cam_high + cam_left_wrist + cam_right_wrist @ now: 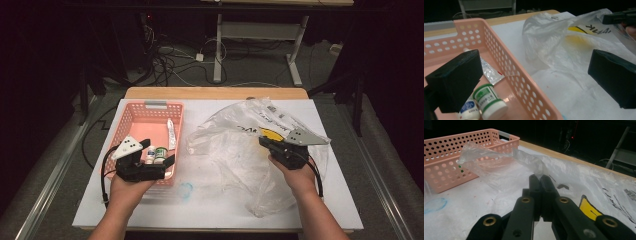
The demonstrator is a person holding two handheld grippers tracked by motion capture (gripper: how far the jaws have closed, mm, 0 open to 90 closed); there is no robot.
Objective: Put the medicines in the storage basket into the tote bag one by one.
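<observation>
The right claw (pixel 540 178) is clamped tight on a fold of the clear plastic bag (pixel 240 150), apparently pinning it to the tabletop (pixel 200 200) so its mouth faces the pink basket (pixel 131 116). The left claw (pixel 160 155) hangs wide and empty over the basket's near corner, just above two small bottles (pixel 485 103) lying inside, probably ready to pick one up for bagging.

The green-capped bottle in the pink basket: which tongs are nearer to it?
Left. The left tongs stand open right over the green-capped bottle in the pink basket. The right tongs are far across the table, shut on the clear plastic bag.
</observation>
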